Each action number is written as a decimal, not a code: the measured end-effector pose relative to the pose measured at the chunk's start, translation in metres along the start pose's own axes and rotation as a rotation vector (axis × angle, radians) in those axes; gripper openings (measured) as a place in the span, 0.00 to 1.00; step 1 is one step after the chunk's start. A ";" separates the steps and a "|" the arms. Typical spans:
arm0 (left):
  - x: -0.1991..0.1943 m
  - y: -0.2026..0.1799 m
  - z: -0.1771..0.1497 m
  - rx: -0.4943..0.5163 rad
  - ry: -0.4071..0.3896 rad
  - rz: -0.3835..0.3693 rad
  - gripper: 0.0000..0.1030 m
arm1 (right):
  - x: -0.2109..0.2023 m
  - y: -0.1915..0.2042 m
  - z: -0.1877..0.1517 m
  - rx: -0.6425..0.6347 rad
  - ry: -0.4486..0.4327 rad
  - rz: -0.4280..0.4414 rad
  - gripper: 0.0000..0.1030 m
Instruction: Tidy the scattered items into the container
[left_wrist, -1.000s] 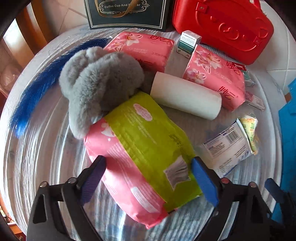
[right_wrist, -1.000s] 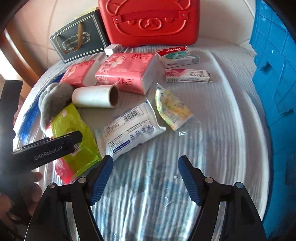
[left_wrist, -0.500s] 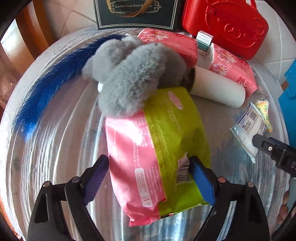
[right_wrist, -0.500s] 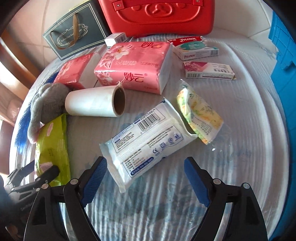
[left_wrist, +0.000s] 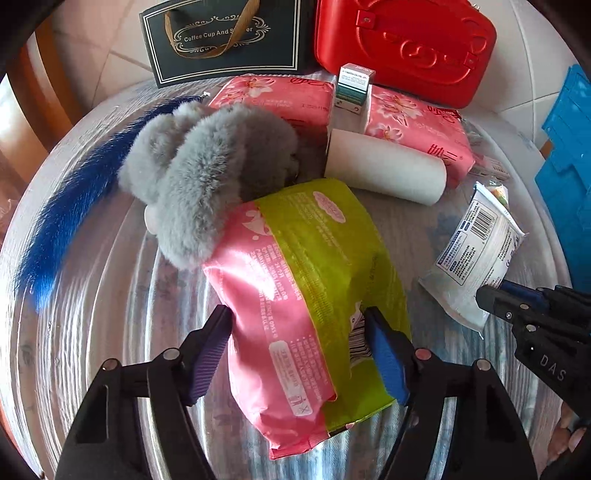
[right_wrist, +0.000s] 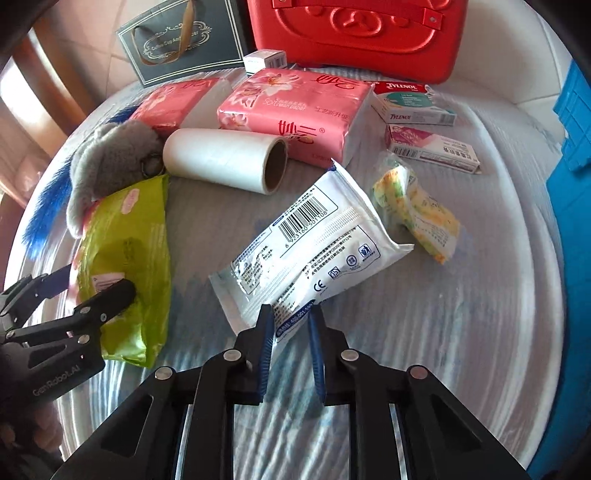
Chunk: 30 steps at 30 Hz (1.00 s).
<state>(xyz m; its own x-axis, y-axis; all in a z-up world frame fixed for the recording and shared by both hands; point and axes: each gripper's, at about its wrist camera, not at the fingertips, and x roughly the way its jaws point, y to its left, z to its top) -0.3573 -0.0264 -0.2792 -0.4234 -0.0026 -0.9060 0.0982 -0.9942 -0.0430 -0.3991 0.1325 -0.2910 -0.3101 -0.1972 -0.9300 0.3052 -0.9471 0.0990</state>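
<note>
Both hand-held grippers on soft packets.
Right hand-held gripper (right_wrist: 291, 332) pinches a crinkly white pack (right_wrist: 310, 243); left hand-held gripper (left_wrist: 299, 350) is closing around a glossy pink-green pouch (left_wrist: 306, 295).

The wipes pack (left_wrist: 306, 295) is pink down one side and lime green down the other, beside a grey fur charm (left_wrist: 207, 166) with a bright blue fur tail (left_wrist: 74, 206); the left tool (left_wrist: 299, 354) and right tool (right_wrist: 291, 332) are black with blue ribbed pads. The mask pack (right_wrist: 314, 251) is white with blue print and a black barcode, the roll (right_wrist: 225, 158) plain white, the tissue packs (right_wrist: 295, 107) pink with pale blossoms and red lettering. Behind stand a red embossed case (right_wrist: 354, 33), a dark gift bag (left_wrist: 225, 37) with white scrollwork and gold ribbon, and a blue crate (right_wrist: 572, 184) — all on a worktop (right_wrist: 480, 314) covered in pale blue-and-white ripples.
</note>
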 end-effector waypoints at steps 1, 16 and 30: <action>-0.003 -0.002 -0.004 0.006 0.003 -0.001 0.68 | -0.003 0.000 -0.003 0.012 0.001 0.017 0.18; 0.003 -0.017 0.014 0.058 0.024 0.006 0.70 | -0.010 -0.013 0.002 0.110 -0.007 -0.016 0.63; 0.003 -0.016 0.021 0.062 -0.043 -0.015 0.53 | 0.012 0.004 0.016 0.059 -0.010 -0.051 0.42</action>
<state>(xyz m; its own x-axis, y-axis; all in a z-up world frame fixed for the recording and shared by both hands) -0.3790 -0.0122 -0.2730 -0.4628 0.0092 -0.8864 0.0363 -0.9989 -0.0293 -0.4159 0.1228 -0.2962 -0.3326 -0.1509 -0.9309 0.2356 -0.9691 0.0729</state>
